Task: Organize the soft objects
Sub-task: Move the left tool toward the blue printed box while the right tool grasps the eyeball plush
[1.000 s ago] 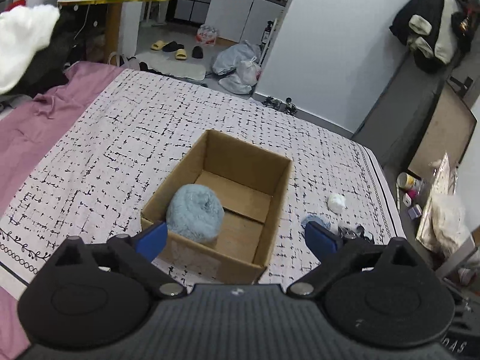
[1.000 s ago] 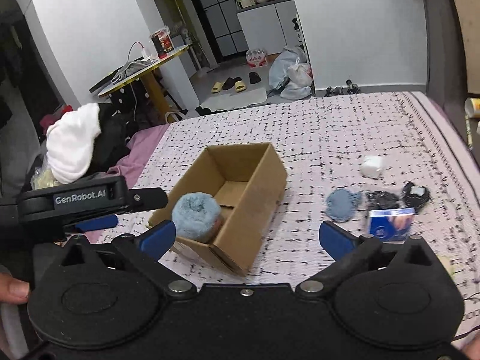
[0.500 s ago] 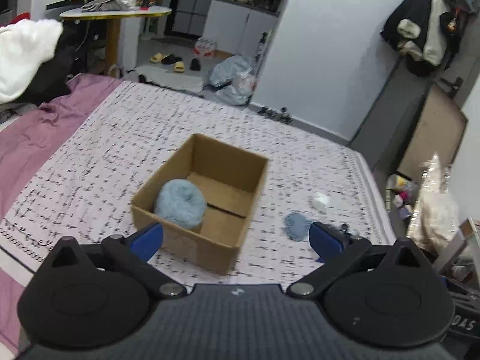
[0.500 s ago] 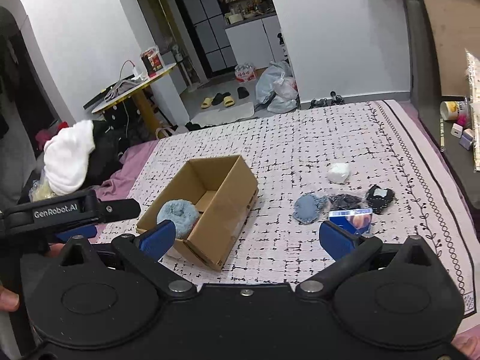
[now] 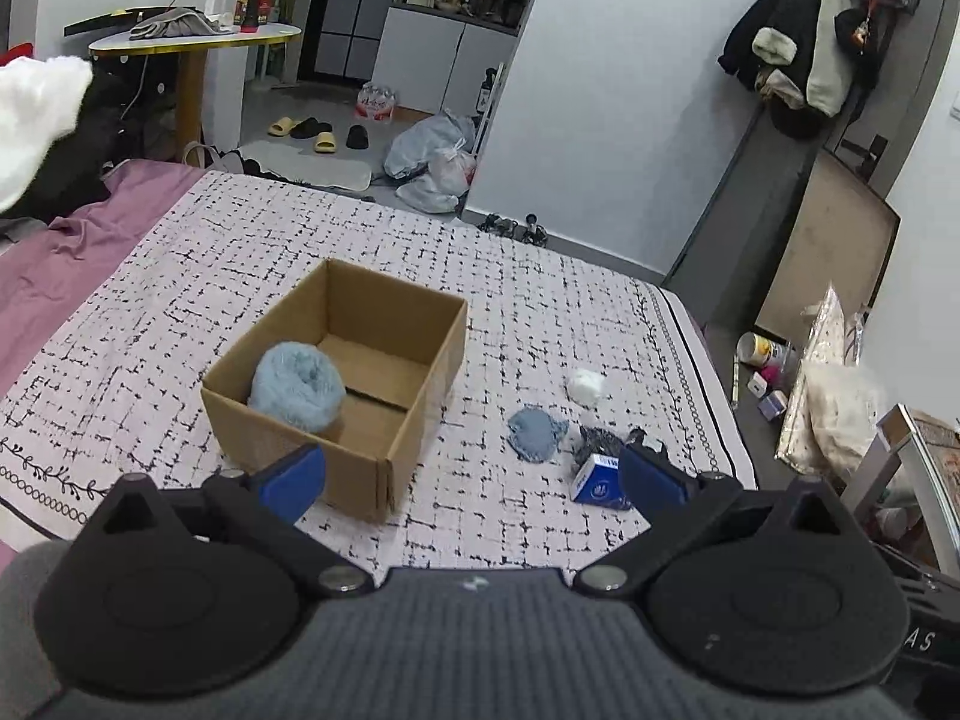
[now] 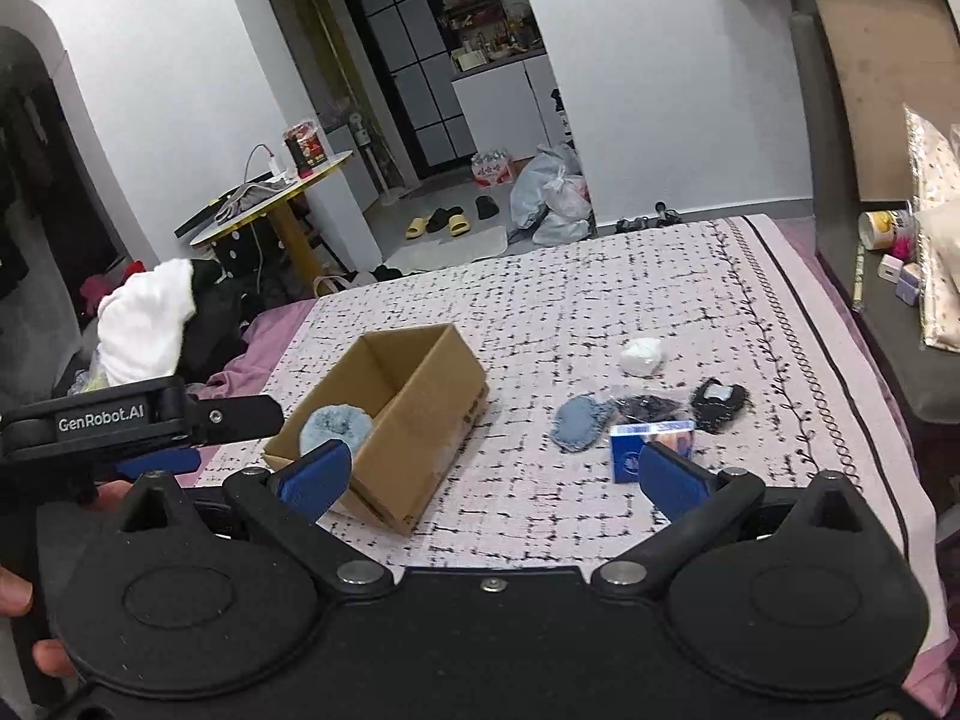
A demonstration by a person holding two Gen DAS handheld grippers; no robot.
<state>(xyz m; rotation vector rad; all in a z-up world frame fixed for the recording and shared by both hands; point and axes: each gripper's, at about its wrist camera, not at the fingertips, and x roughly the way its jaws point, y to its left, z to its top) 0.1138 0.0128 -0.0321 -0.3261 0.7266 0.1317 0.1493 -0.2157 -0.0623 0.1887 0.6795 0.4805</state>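
Note:
An open cardboard box (image 5: 414,420) (image 6: 426,396) stands on the patterned bedspread. A fluffy light-blue roll (image 5: 297,387) (image 6: 335,427) lies in its near left corner. Right of the box lie a flat blue-grey cloth (image 5: 534,433) (image 6: 579,423), a white ball (image 5: 585,387) (image 6: 642,355), dark soft pieces (image 5: 600,441) (image 6: 717,402) and a small blue packet (image 5: 597,480) (image 6: 636,450). My left gripper (image 5: 471,474) hangs open and empty above the bed's near edge. My right gripper (image 6: 489,474) is open and empty too, with the left gripper (image 6: 150,420) at its left.
The bedspread (image 5: 180,300) covers the bed, with a pink sheet (image 5: 54,252) and piled clothes (image 6: 144,324) on its left. A grey bench with bottles and bags (image 5: 780,372) runs along the right. Beyond the bed are a round table (image 5: 192,42), slippers and plastic bags (image 5: 435,162).
Both grippers have pulled back from the box, which now looks smaller and farther away. More of the bed and the loose items to the right has come into view.

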